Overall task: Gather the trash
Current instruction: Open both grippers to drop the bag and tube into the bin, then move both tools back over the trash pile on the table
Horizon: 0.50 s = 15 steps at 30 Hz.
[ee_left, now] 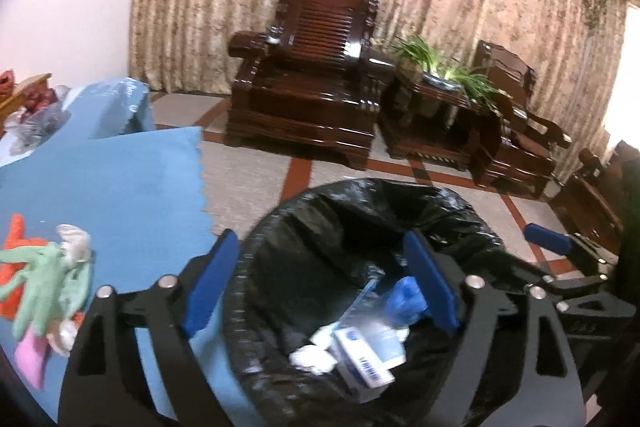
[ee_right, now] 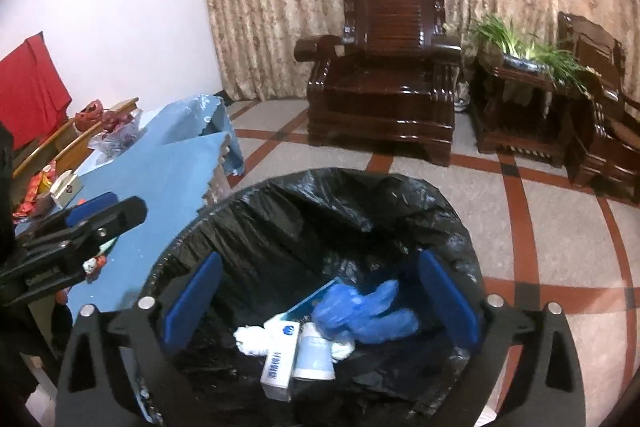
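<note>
The black-bagged round trash bin stands on the floor right of the blue-clothed desk. In it lie a white carton box, crumpled blue glove and white tissue. Dark wooden armchair stands behind.

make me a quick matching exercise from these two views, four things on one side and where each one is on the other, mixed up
Things:
1. blue glove
2. green glove
3. potted plant
4. left tool

Places:
A. on the blue tablecloth
B. on the dark wooden side table between the armchairs
C. open above the bin's rim
D. inside the black bin bag

Pairs: 1-D, 2-A, 3-B, 4-C
</note>
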Available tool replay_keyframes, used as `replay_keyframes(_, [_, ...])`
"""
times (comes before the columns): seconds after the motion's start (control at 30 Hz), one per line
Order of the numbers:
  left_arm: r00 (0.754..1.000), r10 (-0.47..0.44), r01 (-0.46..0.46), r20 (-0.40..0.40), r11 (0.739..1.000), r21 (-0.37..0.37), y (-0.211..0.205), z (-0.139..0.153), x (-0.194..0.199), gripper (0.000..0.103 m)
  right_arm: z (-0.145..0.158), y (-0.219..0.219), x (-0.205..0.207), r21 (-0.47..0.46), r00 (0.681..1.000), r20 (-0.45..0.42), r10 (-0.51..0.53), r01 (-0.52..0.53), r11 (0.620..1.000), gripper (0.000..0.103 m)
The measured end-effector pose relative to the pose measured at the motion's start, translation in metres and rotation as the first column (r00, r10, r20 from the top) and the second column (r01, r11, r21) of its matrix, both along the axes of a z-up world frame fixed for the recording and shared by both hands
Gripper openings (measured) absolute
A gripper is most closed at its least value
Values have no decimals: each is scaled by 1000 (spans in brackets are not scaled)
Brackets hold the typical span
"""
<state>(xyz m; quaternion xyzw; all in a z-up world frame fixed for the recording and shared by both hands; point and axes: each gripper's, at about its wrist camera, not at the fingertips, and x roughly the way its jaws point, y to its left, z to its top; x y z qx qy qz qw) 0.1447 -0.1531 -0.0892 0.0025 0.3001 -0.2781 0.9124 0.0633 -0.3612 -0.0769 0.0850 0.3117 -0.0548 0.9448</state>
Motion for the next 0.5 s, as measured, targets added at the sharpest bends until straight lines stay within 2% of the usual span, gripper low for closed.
replay_keyframes(0.23, [991, 124, -125, 42, 992, 15, 60, 15, -1, 89, 8, 27, 9, 0, 998, 26, 60, -60, 998, 97])
replay_keyframes(0.5, [963, 256, -260, 81, 965, 40, 133, 24, -7, 89, 10, 74, 29, -9, 989, 36, 142, -142, 990, 97])
